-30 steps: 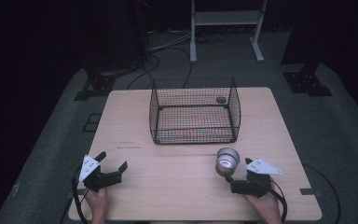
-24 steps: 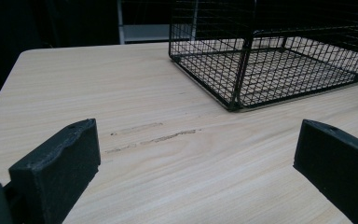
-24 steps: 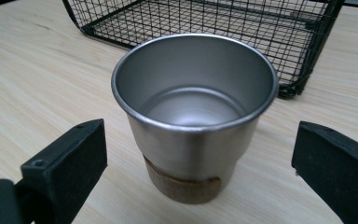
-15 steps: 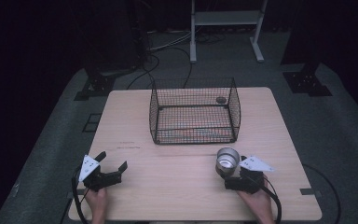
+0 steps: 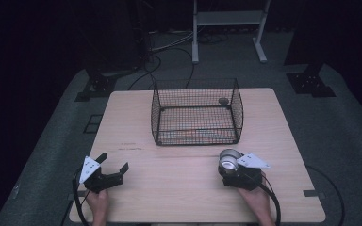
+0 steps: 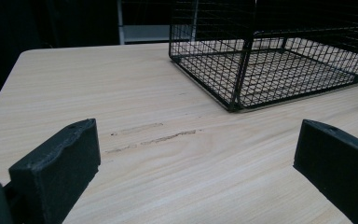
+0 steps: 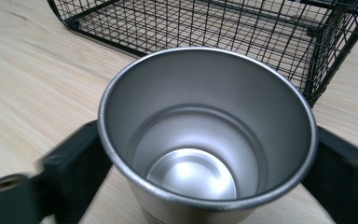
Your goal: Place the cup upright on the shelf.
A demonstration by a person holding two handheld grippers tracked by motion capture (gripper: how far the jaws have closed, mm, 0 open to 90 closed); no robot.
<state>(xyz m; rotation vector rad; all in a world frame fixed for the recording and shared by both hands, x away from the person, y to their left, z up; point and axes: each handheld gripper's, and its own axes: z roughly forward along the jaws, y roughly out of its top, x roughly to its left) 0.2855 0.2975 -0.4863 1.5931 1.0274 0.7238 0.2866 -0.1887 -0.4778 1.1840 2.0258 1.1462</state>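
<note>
A steel cup [image 5: 229, 159] stands upright on the wooden table [image 5: 169, 193], right of centre near the front. My right gripper [image 5: 230, 165] is open, with one jaw on each side of the cup. In the right gripper view the cup [image 7: 205, 140] is empty and close up, and the right gripper [image 7: 205, 172] has its black jaws spread wide beside it; whether they touch it is hidden by the rim. My left gripper [image 5: 113, 161] is open at the front left, with bare wood between the jaws of the left gripper [image 6: 196, 154].
A black wire basket [image 5: 195, 135] stands at the table's middle back, just beyond the cup, seen as the basket [image 6: 242, 70] and the basket [image 7: 214, 23] from each gripper. A small dark round thing [image 5: 223, 100] sits at its back right. Cables and stand feet lie on the floor behind.
My right gripper has slid forward and left to the cup, so the cup now stands between its jaws. The left gripper has stayed where it was.
</note>
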